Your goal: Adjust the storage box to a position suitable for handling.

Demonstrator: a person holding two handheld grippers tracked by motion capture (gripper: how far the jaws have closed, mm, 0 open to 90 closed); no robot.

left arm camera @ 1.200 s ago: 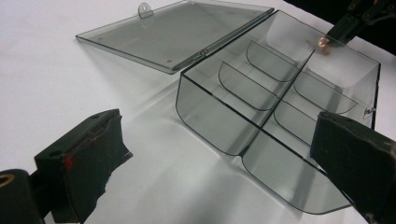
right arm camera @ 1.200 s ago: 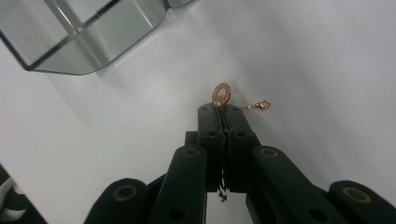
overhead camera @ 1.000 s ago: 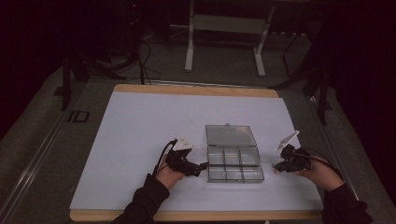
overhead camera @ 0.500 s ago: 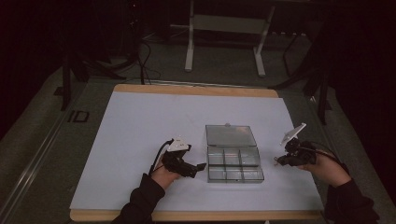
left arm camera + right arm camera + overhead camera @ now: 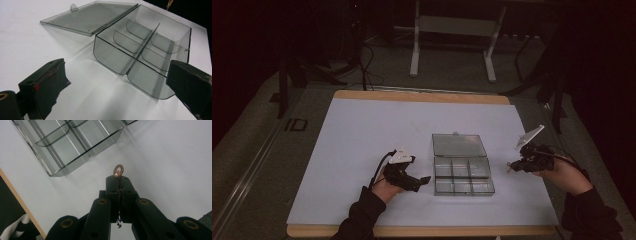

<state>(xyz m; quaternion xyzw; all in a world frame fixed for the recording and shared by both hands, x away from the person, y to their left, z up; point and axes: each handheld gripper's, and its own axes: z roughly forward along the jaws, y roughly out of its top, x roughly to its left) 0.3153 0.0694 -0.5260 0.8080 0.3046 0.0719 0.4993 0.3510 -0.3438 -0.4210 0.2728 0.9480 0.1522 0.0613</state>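
Moved: right gripper (image 5: pixel 512 166) is lifting away from the organiser box (image 5: pixel 463 177).
Jaws: right clenching a small copper ring (image 5: pixel 118 169); left gripper (image 5: pixel 426 179) gaping.
Box: lying open on desk (image 5: pixel 362 130).
Risk: ring slipping from the thin pinch.

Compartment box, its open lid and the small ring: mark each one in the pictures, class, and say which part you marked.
Compartment box (image 5: pixel 140 53), left gripper view: centre divider.
Lid (image 5: pixel 90 16), left gripper view: middle of the flat panel.
Ring (image 5: pixel 118 169), right gripper view: its band, above the shut jaws.

Left gripper (image 5: pixel 426 179) gapes; right gripper (image 5: pixel 510 165) is clamped.
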